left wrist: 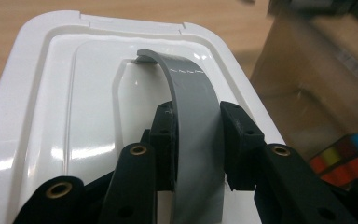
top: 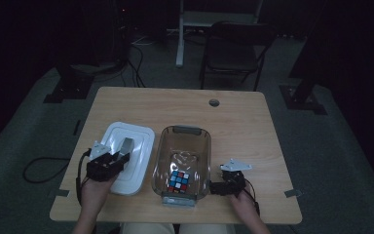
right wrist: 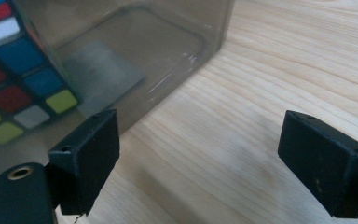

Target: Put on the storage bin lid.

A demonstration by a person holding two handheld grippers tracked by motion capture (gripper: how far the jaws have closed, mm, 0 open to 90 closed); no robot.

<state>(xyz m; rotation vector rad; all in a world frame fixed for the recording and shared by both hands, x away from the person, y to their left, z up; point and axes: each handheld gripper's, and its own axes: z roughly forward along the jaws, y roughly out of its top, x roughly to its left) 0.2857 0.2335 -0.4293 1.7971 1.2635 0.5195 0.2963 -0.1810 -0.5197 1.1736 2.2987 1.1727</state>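
Pale wood grain covers the table (top: 233, 122), which stands on grey carpet in a dark room, a folding chair (top: 233, 48) beyond its far edge. A small round hole (top: 214, 103) sits near that far edge. Toward the near edge, left of centre, lies a white lid (top: 139, 141); just beside it stands a clear tub (top: 185, 134) holding a colour cube (top: 179, 181). The left gripper (left wrist: 197, 140) has its jaws pinching the lid's grey handle (left wrist: 191, 93). The right gripper (right wrist: 198, 161), jaws spread, rests at the tub's right side near the table's near edge.
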